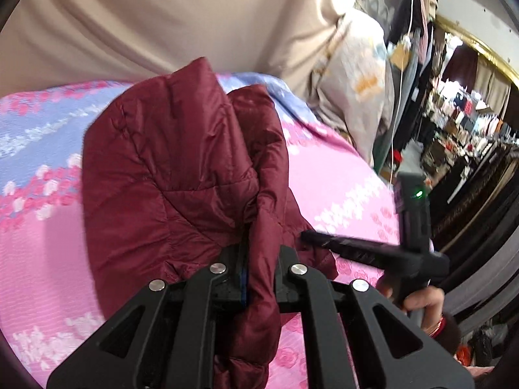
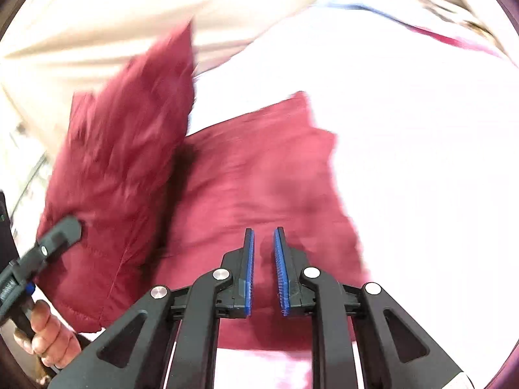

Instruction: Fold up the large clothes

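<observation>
Item: maroon quilted jacket (image 1: 168, 168), large, slippery shell. Location: on a bed with a pink and blue flowered cover (image 1: 340, 175); one part lies flat on the cover, another part is raised off it in a bunched fold.

Left gripper (image 1: 259, 259): clenched on a gathered edge of the jacket, cloth pinched between its pads and hanging down below them. The right-wrist view shows the same tool at the picture's left, biting the raised flap, with the left hand (image 2: 48, 330) on its handle.

Right gripper (image 2: 263, 269): released, a narrow gap between the blue pads (image 2: 249, 272), nothing in it. It hovers over the flat part of the jacket. The right hand (image 1: 421, 304) shows in the left-wrist view.

Background: beige sheet (image 1: 162, 16) behind the bed; patterned pillow (image 1: 353, 74) at the far right; cluttered shelves (image 1: 460, 120) beyond.

Risks, as judged:
- Only one tool holds the jacket. The glossy cloth could slide out of a pinch on so thick a bunch, and the raised flap would drop crooked.
- With the other side loose, the lifted part may twist or drag the flat part along, skewing the fold line.
- Padding springs back; a fold laid without being pressed could reopen.
- The right-wrist view is blurred and overexposed, so the jacket's far edge cannot be told.
</observation>
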`<action>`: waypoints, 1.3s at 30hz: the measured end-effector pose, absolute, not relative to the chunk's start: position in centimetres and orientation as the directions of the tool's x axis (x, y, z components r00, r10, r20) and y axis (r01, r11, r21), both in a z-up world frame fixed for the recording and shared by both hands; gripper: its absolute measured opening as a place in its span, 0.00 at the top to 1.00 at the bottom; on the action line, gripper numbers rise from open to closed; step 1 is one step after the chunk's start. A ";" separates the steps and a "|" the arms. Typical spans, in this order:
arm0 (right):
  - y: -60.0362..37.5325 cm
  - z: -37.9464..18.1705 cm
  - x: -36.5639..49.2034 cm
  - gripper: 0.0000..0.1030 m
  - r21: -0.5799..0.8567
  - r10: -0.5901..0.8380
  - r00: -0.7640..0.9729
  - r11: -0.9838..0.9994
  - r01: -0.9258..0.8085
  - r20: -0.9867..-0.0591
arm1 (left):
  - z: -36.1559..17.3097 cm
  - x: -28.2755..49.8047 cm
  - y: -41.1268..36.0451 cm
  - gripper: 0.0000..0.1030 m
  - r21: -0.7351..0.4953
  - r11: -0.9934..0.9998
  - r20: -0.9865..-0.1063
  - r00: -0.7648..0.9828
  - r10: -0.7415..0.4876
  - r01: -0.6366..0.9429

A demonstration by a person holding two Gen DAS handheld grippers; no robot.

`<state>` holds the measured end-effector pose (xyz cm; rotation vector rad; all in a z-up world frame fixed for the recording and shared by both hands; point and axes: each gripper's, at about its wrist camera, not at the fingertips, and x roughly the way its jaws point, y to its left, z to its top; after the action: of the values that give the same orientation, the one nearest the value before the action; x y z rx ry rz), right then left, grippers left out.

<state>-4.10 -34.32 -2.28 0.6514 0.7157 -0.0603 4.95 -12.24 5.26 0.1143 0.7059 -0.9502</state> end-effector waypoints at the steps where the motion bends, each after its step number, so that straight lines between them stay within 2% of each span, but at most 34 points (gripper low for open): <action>1: -35.5 -3.0 -4.5 0.84 0.557 0.173 0.759 0.781 0.283 -0.628 | 4.8 4.9 -13.3 0.93 -0.205 0.592 -0.611 0.371 -0.699 0.779; 9: -33.7 -5.2 -0.8 0.85 0.547 0.249 0.707 0.806 0.228 -0.662 | 2.8 3.9 -17.7 0.93 -0.180 0.598 -0.660 0.354 -0.662 0.781; 18: -34.7 -6.2 0.9 0.86 0.596 0.307 0.712 0.779 0.193 -0.631 | -0.1 3.6 -23.0 0.93 -0.102 0.612 -0.716 0.369 -0.592 0.784; 30: -38.3 -5.0 -4.7 0.81 0.647 0.266 0.785 0.732 0.214 -0.560 | -3.7 3.4 -26.5 0.92 0.012 0.648 -0.761 0.427 -0.488 0.762; 33: -36.6 -4.2 -6.0 0.75 0.652 0.250 0.802 0.728 0.214 -0.543 | -3.5 3.3 -26.5 0.84 -0.004 0.645 -0.752 0.423 -0.506 0.764; 34: -36.5 -3.8 -6.4 0.73 0.648 0.239 0.807 0.730 0.217 -0.540 | -2.9 3.1 -25.8 0.75 -0.046 0.638 -0.741 0.402 -0.538 0.769; 35: -36.4 -3.4 -6.8 0.70 0.642 0.228 0.812 0.735 0.219 -0.538 | -2.1 2.8 -25.1 0.70 -0.086 0.627 -0.728 0.381 -0.570 0.774; 37: -36.3 -2.4 -7.9 0.67 0.636 0.215 0.822 0.741 0.215 -0.528 | 0.0 2.1 -23.1 0.47 -0.134 0.615 -0.685 0.376 -0.624 0.777; 39: -36.9 -1.6 -9.3 0.58 0.631 0.204 0.836 0.749 0.202 -0.510 | 3.2 1.2 -19.3 0.30 -0.169 0.614 -0.597 0.416 -0.686 0.771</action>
<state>-9.29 -36.85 -1.65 0.7360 0.5949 0.0009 1.17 -19.32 3.19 0.1388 0.6805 -0.9182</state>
